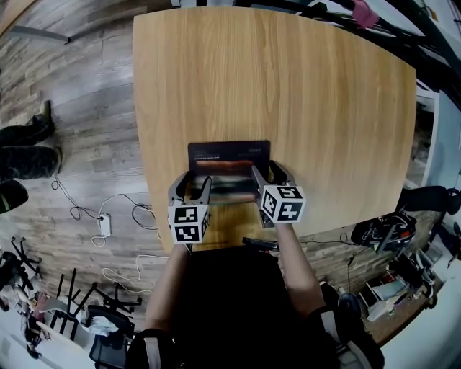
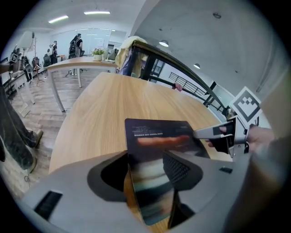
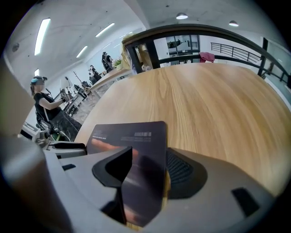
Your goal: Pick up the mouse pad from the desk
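Note:
A dark rectangular mouse pad (image 1: 229, 155) lies flat on the wooden desk (image 1: 288, 86), near its front edge. My left gripper (image 1: 191, 184) stands over the pad's near left corner and my right gripper (image 1: 269, 176) over its near right corner, both pointing steeply down. In the left gripper view the mouse pad (image 2: 159, 136) runs between the wide-apart jaws of the left gripper (image 2: 150, 160), and the pads do not press on it. In the right gripper view the mouse pad (image 3: 132, 136) likewise sits between the spread jaws of the right gripper (image 3: 151, 157), untouched.
The desk's front edge is just below the grippers. A pink object (image 1: 364, 13) sits at the far right edge. On the floor to the left lie cables and a power strip (image 1: 105, 225), and dark shoes (image 1: 25, 151). Another person (image 3: 45, 104) sits at a distant desk.

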A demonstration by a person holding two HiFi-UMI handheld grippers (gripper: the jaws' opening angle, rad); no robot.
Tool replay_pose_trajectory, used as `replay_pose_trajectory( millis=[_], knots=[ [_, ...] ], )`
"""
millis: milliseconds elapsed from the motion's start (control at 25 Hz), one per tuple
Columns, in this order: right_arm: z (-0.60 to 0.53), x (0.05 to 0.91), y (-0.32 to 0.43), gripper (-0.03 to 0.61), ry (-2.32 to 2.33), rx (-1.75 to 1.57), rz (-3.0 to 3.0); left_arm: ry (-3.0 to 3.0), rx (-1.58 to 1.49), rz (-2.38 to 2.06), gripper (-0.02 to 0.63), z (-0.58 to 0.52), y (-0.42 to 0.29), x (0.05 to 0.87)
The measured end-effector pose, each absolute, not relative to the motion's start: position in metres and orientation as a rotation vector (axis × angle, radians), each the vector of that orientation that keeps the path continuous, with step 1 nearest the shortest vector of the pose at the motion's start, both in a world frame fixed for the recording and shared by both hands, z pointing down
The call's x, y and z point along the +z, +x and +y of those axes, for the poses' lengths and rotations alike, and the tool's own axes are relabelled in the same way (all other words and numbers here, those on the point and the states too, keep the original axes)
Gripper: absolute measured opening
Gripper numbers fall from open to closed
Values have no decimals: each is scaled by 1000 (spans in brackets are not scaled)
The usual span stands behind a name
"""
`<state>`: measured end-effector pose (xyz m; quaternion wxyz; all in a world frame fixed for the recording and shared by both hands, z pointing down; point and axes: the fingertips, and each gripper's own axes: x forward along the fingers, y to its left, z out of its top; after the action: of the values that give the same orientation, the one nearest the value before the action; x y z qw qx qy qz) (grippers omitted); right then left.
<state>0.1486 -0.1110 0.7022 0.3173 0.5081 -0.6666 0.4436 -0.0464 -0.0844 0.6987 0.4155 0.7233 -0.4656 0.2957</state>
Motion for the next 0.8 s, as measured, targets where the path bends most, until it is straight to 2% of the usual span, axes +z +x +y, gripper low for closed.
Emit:
replay_pose_trajectory(
  millis=[800],
  knots=[
    [-108, 707, 145, 222, 1328, 1159, -1724, 1801, 720, -1180, 241, -85, -45, 701]
  ],
)
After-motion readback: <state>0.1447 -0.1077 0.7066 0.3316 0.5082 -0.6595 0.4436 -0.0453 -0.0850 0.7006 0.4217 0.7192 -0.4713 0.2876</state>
